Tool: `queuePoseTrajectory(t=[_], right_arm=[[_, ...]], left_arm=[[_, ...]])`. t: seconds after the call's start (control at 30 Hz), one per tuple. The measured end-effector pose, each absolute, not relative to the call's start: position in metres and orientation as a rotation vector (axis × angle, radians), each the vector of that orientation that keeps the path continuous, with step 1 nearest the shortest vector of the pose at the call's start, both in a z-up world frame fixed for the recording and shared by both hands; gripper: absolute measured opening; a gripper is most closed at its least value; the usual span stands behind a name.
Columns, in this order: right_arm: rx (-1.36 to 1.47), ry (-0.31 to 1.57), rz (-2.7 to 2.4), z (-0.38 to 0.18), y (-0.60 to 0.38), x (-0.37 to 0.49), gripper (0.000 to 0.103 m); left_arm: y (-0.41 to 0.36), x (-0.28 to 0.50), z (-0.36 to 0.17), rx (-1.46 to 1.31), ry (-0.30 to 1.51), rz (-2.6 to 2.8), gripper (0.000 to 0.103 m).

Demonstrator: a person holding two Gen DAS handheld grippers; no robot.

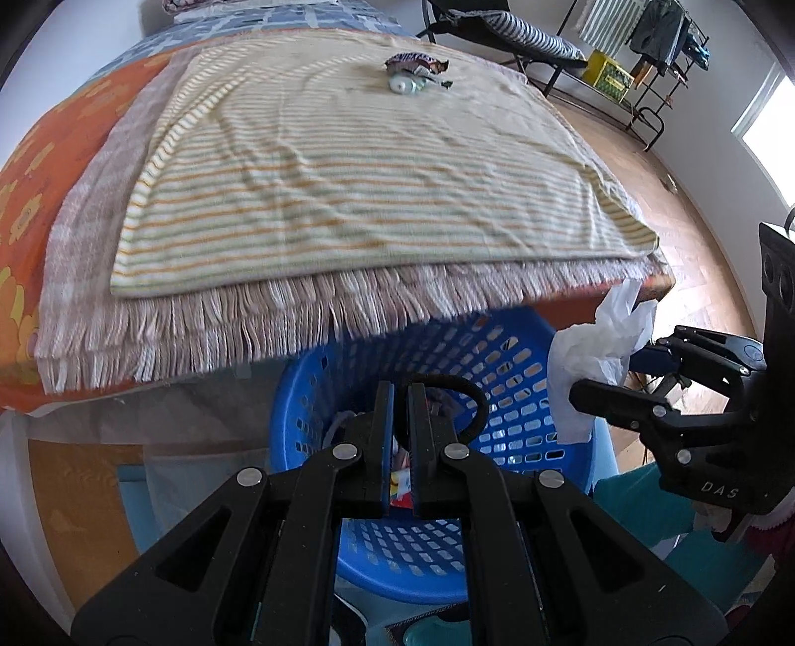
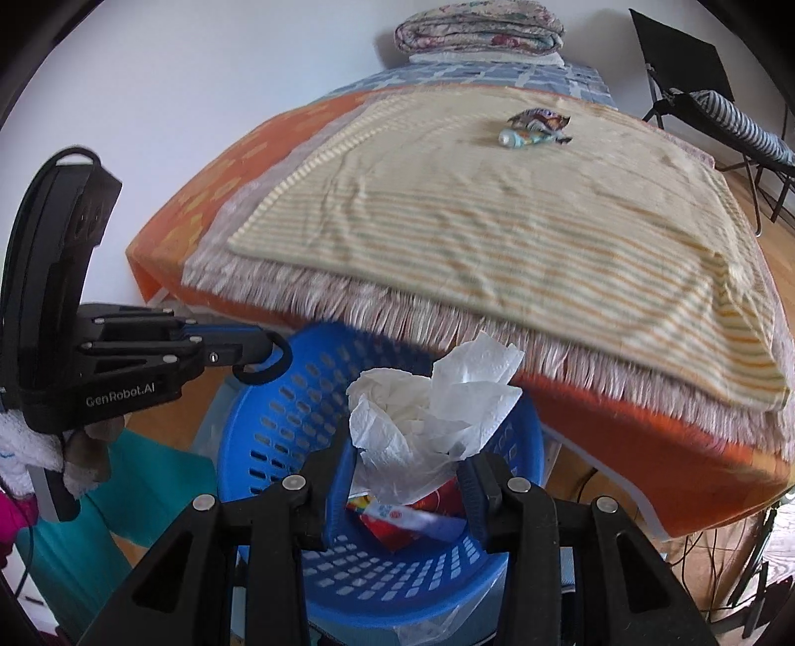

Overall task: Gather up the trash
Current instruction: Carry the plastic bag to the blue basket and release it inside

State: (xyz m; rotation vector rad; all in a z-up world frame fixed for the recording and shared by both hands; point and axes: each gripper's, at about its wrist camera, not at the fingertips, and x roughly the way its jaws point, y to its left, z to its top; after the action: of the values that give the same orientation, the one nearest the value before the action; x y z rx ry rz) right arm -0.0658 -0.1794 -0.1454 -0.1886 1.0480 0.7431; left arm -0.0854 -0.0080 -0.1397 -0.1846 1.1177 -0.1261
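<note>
A blue perforated basket stands on the floor at the bed's foot, with colourful wrappers inside. My left gripper is shut on a black loop-shaped thing above the basket. My right gripper holds a crumpled white paper tissue over the basket; its jaws stand apart around it. On the striped blanket lie a candy wrapper and a small crushed bottle.
The bed has an orange sheet and a fringed throw. A folding chair and a clothes rack stand at the far right on the wooden floor. Folded bedding lies at the bed's head.
</note>
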Motion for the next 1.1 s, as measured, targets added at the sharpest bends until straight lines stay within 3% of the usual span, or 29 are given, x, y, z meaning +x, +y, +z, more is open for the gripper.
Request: queuePoseTrajectory(t=[0.3,0.5,0.6,0.67,0.7,0.87,1.1], right_arm=[[-0.221,1.066,0.746,-0.154,-0.175,-0.069,0.042],[-0.230,1.075,0.741,-0.157,-0.174,-0.070,0.053],[-0.232,1.076,0.737,-0.158,-0.174,-0.069,0.058],[-0.231,1.077,0.732,-0.158,-0.175,-0.068,0.060],[-0.229,1.078,0.731,-0.158,-0.176,-0.068,0.062],[-0.227,1.079,0.725,-0.157,-0.177,-0.067,0.065],[-0.236,1.070,0.707,-0.156,-0.177,-0.067,0.078]], left_arm=[[-0.008,-0.085,-0.148,-0.185,1.147,-0.126,0.003],[-0.009,-0.084,-0.152,-0.187,1.167,-0.120,0.003],[-0.008,-0.084,-0.154,-0.190,1.177,-0.112,0.014],[-0.007,-0.084,-0.155,-0.199,1.181,-0.108,0.035],[-0.006,-0.084,-0.155,-0.204,1.180,-0.106,0.038],[-0.005,-0.085,-0.155,-0.205,1.180,-0.102,0.038],[-0.004,-0.084,-0.155,-0.207,1.183,-0.092,0.038]])
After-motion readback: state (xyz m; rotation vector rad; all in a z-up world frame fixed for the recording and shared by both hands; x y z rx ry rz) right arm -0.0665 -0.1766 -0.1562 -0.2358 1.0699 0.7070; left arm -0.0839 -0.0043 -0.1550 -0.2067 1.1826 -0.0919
